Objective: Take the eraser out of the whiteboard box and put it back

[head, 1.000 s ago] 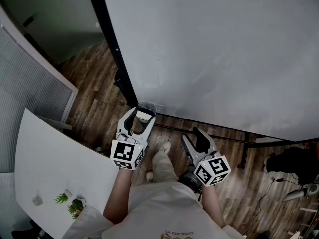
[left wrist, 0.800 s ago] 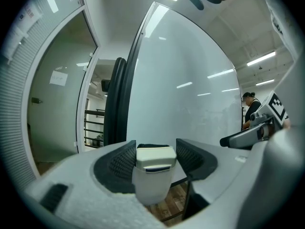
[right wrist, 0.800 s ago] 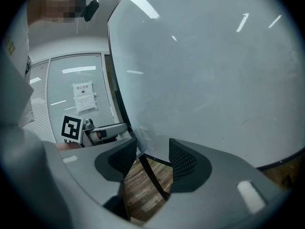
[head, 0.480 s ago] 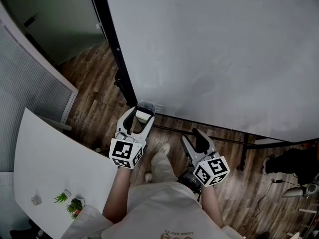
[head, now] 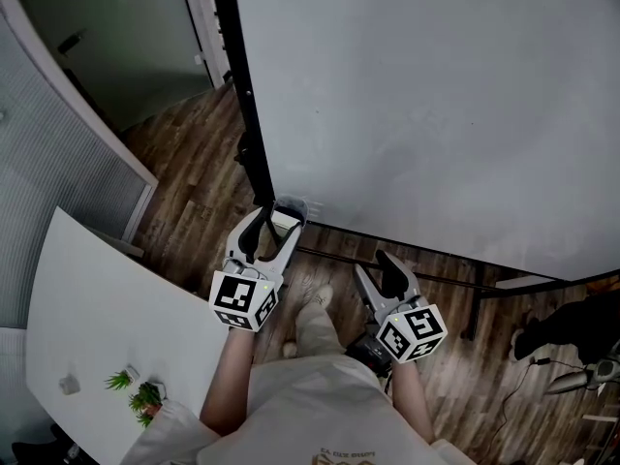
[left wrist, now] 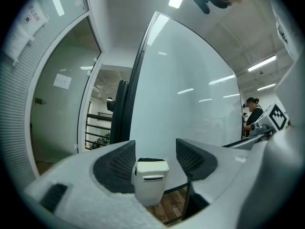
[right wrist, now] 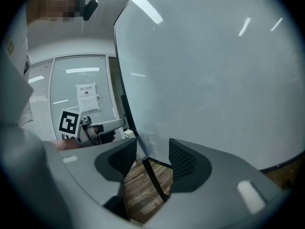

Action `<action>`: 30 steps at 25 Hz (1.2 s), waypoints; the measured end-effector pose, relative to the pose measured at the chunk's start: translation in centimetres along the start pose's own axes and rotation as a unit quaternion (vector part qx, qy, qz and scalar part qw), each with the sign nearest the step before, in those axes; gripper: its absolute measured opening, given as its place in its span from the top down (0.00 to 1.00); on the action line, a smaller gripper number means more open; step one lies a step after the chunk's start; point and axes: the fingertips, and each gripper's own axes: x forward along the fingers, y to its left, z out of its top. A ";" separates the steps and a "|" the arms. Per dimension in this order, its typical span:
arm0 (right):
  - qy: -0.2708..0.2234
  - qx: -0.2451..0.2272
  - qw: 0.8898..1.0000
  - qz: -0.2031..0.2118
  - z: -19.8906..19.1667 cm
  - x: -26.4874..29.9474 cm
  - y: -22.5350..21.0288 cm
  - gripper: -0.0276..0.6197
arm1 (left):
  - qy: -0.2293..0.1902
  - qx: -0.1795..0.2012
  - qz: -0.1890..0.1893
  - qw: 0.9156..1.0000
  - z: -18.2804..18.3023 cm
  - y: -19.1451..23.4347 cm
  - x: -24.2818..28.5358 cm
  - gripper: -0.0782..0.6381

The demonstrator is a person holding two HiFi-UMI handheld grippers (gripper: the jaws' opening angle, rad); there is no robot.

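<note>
One translucent white plastic box (left wrist: pixel 148 195) at the lower corner of the large white whiteboard (head: pixel 436 95) holds one cream eraser with dark felt (left wrist: pixel 152 168). There are two grippers. The left gripper (head: pixel 279 219) is released, its jaws apart on either side of the box. The right gripper (right wrist: pixel 153 151) is released and empty.

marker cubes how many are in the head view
2. One marker cube is at the rear of the left tongs, beside the white table; the other is on the right tongs. None seems hidden.
</note>
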 end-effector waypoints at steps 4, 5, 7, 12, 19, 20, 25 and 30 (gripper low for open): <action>-0.010 -0.005 1.000 -0.002 0.5 -0.5 0.9 0.64 | -0.011 0.000 0.003 1.000 1.0 -0.3 -1.7 0.53; -0.013 -0.005 1.000 -0.001 0.6 -0.5 1.1 0.65 | -0.012 0.002 0.004 1.000 1.2 -0.4 -2.0 0.53; -0.019 -0.003 1.000 0.000 0.8 -0.8 1.7 0.66 | -0.013 0.006 0.006 1.000 1.4 -0.6 -2.8 0.54; -0.025 -0.004 1.000 0.010 1.0 -1.7 3.7 0.71 | -0.014 0.018 0.006 1.000 1.5 -1.6 -5.1 0.55; -0.029 -0.023 0.999 0.012 1.1 -2.6 6.0 0.77 | -0.013 0.032 -0.014 0.999 1.8 -3.3 -7.7 0.64; -0.030 -0.025 0.999 0.010 1.2 -2.7 6.2 0.77 | -0.014 0.035 -0.014 0.999 1.8 -3.4 -8.0 0.66; -0.040 -0.034 0.999 -0.002 1.3 -3.1 6.8 0.83 | -0.007 0.046 -0.001 0.999 1.7 -3.3 -9.3 0.78; -0.052 -0.045 0.997 -0.021 1.8 -3.6 7.1 0.90 | 0.013 0.050 0.006 0.999 1.1 -3.1 -10.2 0.89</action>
